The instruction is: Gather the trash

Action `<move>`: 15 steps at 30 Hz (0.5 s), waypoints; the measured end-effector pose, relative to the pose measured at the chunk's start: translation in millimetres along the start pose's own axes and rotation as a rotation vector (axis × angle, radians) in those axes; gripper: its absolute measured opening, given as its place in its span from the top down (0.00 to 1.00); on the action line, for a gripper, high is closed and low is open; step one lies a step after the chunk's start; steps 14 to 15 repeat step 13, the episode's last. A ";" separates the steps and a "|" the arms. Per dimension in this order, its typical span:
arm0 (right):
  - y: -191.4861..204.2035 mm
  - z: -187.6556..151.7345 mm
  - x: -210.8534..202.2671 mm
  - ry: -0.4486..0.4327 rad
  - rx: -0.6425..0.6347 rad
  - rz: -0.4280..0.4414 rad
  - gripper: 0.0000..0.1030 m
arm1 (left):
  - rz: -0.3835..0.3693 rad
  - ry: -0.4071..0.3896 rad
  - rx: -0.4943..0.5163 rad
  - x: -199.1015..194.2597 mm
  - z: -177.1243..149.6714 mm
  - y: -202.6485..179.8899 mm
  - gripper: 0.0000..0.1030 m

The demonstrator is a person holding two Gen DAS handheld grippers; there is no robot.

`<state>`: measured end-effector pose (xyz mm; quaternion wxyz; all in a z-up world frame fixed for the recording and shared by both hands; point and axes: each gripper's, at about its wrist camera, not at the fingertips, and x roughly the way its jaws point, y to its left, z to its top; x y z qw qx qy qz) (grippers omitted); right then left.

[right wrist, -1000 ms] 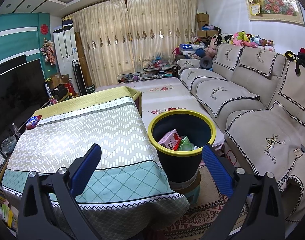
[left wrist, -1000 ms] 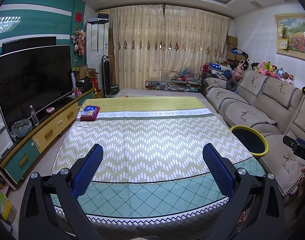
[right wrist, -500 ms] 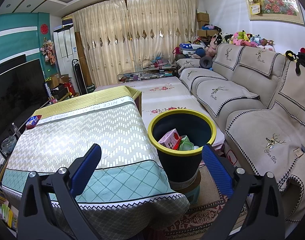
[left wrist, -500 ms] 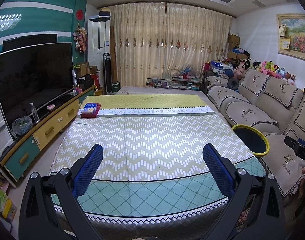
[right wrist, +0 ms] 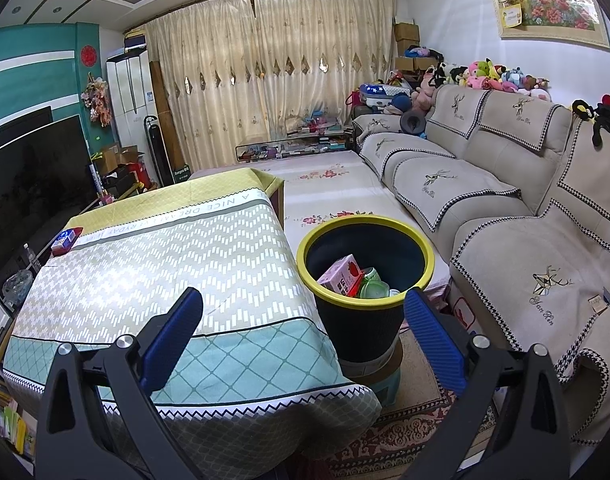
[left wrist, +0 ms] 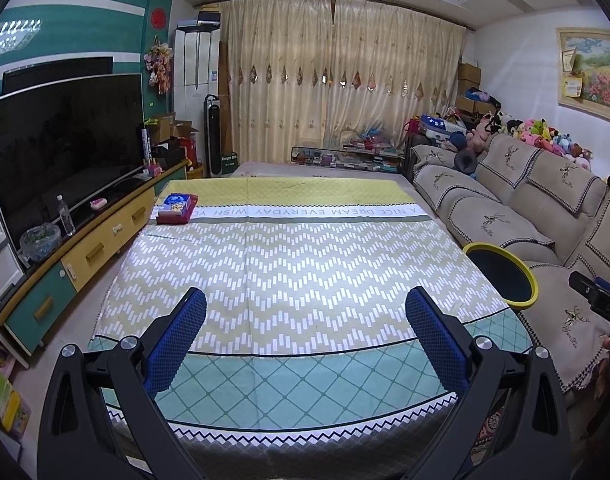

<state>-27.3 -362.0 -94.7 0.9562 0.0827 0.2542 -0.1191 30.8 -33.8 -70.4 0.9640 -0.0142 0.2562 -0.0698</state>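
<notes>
A dark bin with a yellow rim point(right wrist: 365, 280) stands on a small stool right of the table; its rim also shows in the left wrist view point(left wrist: 501, 276). Inside lie a pink carton point(right wrist: 341, 276) and a green cup point(right wrist: 372, 285). My right gripper point(right wrist: 303, 314) is open and empty, near and above the bin's front. My left gripper point(left wrist: 305, 312) is open and empty over the near end of the cloth-covered table point(left wrist: 297, 264). A red and blue box point(left wrist: 177, 209) lies at the table's far left corner.
A beige sofa point(right wrist: 505, 216) runs along the right with plush toys on its back. A TV point(left wrist: 61, 144) on a low cabinet point(left wrist: 97, 248) lines the left wall. A patterned rug point(right wrist: 405, 432) lies under the bin's stool. Curtains close the far wall.
The left gripper has risen and tilted slightly, so the table sits lower in its view. The right gripper has stayed still. Both stay open.
</notes>
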 end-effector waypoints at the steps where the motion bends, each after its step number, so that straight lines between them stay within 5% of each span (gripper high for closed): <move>1: 0.2 -1.8 1.8 0.004 0.000 0.001 0.07 | -0.016 0.004 -0.007 1.8 -0.8 1.5 0.05; 5: 1.6 -5.6 7.2 0.015 -0.002 0.003 0.07 | -0.042 0.033 -0.021 10.8 -1.9 6.1 0.05; 15: 28.9 17.4 59.3 0.093 -0.053 0.127 0.07 | 0.043 0.125 -0.017 79.0 15.2 38.4 0.05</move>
